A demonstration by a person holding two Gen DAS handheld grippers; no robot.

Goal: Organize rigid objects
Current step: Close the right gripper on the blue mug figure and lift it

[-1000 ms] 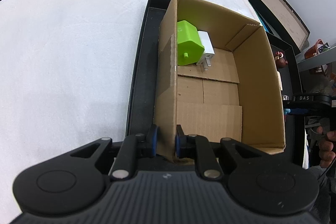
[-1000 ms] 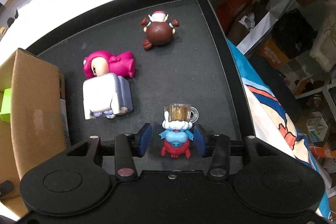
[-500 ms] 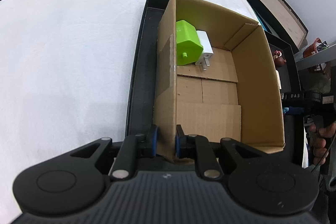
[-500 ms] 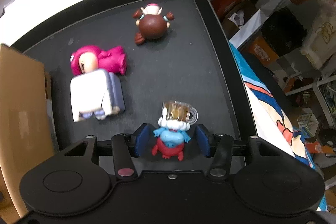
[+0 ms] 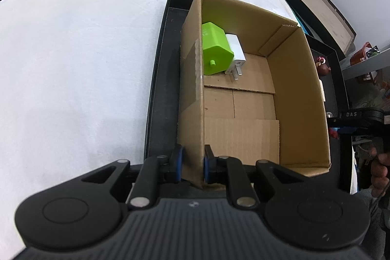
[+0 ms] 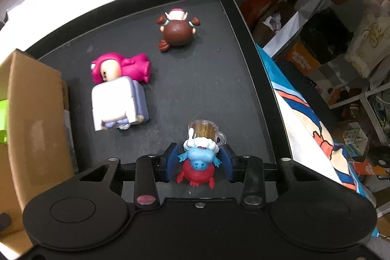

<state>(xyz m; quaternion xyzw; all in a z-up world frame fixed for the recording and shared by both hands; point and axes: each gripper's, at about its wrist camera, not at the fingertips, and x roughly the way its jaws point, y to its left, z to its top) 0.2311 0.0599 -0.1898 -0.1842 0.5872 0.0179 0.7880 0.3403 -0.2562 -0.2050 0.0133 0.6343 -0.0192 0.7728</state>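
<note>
Right gripper (image 6: 198, 166) just closing around blue-red figurine (image 6: 198, 162), long axis 12-6 o'clock; left gripper (image 5: 191, 165) clamps cardboard box (image 5: 302, 99) wall.

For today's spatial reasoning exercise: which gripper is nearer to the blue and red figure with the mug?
Right. The right gripper has the blue and red figure between its fingers, which have just been closing. The left gripper is clamped on the cardboard box wall, away from it.
</note>
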